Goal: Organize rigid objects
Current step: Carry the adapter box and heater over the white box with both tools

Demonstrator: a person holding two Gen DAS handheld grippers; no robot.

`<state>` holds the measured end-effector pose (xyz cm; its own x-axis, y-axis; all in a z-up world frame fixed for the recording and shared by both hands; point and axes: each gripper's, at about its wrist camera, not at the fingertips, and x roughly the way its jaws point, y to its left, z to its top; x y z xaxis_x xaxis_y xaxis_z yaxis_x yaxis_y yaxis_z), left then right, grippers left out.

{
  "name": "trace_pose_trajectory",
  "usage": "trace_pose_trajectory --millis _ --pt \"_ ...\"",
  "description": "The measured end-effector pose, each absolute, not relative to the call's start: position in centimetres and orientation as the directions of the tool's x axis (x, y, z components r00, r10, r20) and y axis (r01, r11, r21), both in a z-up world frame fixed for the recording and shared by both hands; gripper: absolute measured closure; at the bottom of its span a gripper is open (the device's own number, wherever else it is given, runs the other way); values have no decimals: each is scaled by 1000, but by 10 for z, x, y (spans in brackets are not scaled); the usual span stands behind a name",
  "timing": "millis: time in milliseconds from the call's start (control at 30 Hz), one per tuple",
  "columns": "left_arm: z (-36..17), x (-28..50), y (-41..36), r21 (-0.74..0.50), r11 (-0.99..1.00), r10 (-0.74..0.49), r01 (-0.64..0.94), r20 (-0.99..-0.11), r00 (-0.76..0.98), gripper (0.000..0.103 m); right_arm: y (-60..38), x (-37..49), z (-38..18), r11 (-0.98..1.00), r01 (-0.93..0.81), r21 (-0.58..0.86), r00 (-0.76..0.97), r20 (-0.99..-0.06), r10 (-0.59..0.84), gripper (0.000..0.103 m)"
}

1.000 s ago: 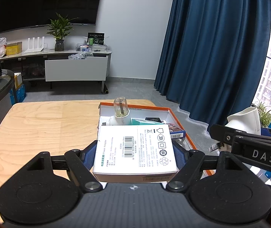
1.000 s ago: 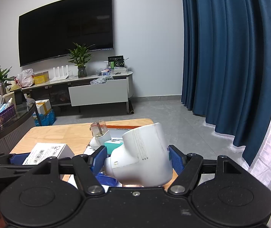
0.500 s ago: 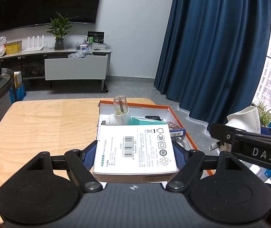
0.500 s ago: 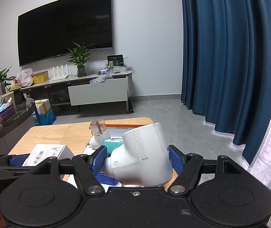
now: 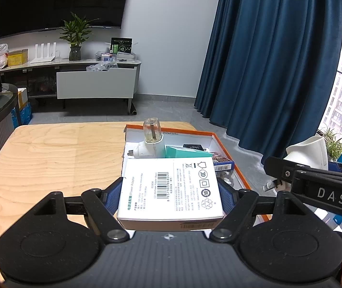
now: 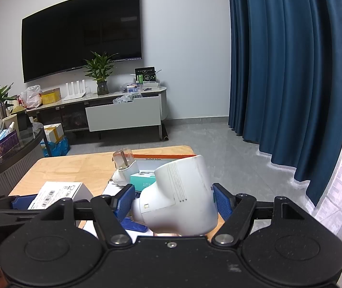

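Honestly, not much had changed over that last second. Compared with the earlier views, the orange-rimmed tray [image 5: 228, 153] had only slid a touch further off in the left camera, so both hands seemed to be lifting or hovering slightly, not setting anything down.

The left gripper [image 5: 171, 192] still had its jaws clamped on the white adapter box [image 5: 171, 187], barcode side up, held level just in front of the tray's near end. The right gripper [image 6: 173, 201] was still closed around the white plug-shaped device [image 6: 180, 196], tilted, its narrow end pointing left, above the tray's right side.

Inside the tray sat a small white plug with a clear cap [image 5: 150, 141], a teal box [image 5: 187, 152] and a dark blue box [image 5: 222, 164], so part of the sorting looked done already. The wooden worktop [image 5: 51, 158] to the left was bare.

My guess: both held things were headed into the tray, and neither release had begun. The free space beside the teal box looked tight for the adapter box, so I'd have expected it to land flat on top or at the near end.
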<state>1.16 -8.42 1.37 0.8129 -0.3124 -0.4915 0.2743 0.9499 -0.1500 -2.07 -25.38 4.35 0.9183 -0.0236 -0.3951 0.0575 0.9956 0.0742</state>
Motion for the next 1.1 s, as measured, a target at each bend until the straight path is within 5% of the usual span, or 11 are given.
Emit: trace_pose_trajectory --millis 1100 --pt "-10 27 -98 -127 942 -325 310 -571 754 24 -283 13 17 989 57 136 854 -519 22 19"
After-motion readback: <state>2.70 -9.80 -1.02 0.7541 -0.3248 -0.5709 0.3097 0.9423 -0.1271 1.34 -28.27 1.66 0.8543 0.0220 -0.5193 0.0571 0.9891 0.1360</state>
